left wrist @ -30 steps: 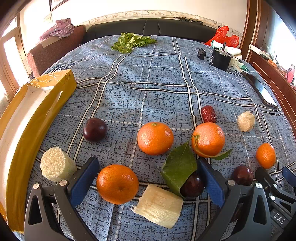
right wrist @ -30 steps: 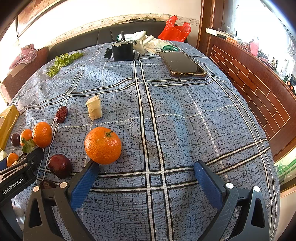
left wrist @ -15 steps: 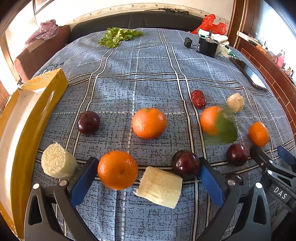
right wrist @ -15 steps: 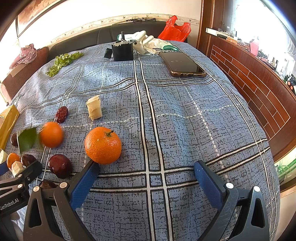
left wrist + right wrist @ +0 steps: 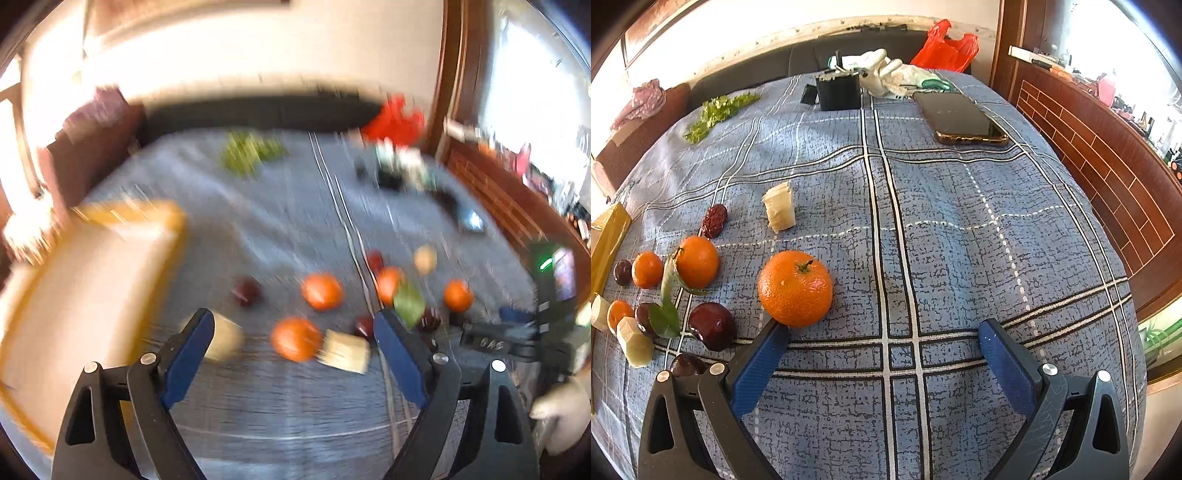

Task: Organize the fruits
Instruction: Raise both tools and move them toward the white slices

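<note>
lying empty, yellow-rimmed tray (image 5: 85,295)

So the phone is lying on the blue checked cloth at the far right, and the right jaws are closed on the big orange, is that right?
Not quite. The phone does lie on the blue checked cloth at the far right, but the right gripper holds nothing: its jaws stand wide open, and the big orange sits on the cloth just beyond the left jaw's tip. The right wrist view shows this.

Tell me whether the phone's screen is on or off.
Off. The phone lies flat on the tablecloth, screen up, its glass dark with only a faint reflection.
</note>
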Available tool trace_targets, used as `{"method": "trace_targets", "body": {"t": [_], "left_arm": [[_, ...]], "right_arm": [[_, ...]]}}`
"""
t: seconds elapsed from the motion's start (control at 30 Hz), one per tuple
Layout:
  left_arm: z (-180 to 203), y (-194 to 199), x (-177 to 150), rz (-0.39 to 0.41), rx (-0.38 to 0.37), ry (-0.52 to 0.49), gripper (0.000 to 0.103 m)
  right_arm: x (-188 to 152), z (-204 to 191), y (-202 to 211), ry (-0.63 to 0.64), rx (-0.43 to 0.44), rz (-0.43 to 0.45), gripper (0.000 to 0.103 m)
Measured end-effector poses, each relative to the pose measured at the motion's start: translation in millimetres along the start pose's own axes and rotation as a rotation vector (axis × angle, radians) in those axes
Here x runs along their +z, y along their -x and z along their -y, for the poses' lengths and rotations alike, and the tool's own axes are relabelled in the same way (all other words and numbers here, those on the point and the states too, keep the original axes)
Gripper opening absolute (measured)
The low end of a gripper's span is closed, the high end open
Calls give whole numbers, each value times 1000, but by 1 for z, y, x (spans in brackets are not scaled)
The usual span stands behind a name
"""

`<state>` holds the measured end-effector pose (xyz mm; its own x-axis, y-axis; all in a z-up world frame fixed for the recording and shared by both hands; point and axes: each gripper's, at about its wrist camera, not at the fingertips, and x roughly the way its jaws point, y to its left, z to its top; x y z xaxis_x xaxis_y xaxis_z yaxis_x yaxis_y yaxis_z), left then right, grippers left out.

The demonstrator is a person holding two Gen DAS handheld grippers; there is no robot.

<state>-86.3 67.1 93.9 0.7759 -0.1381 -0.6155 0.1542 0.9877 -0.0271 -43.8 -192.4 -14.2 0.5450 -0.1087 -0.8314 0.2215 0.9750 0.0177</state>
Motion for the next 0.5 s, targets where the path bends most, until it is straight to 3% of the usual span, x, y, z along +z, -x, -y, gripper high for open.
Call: {"method": "trace_targets", "body": {"t": [0.07, 0.13, 0.17, 0.23, 0.37, 0.5], "left_arm": [[-16, 42, 6, 151, 81, -27, 88], [-30, 69, 6, 246, 150, -60, 93], [-38, 79, 7, 262, 187, -60, 93], [-56, 91, 8, 269, 213, -45, 93], [-85, 97, 2, 287, 161, 41, 93], [-95, 85, -10, 245, 129, 95, 93]], "right_arm": [[-1, 0, -1, 3, 3, 3, 103], [-2, 1, 2, 5, 0, 6, 99], [-3, 2, 8, 4, -19, 18, 88], [-7, 4, 27, -11, -26, 59, 79], [-19, 4, 74, -30, 54, 170, 80], [-27, -13, 93, 4, 146, 198, 80]]}}
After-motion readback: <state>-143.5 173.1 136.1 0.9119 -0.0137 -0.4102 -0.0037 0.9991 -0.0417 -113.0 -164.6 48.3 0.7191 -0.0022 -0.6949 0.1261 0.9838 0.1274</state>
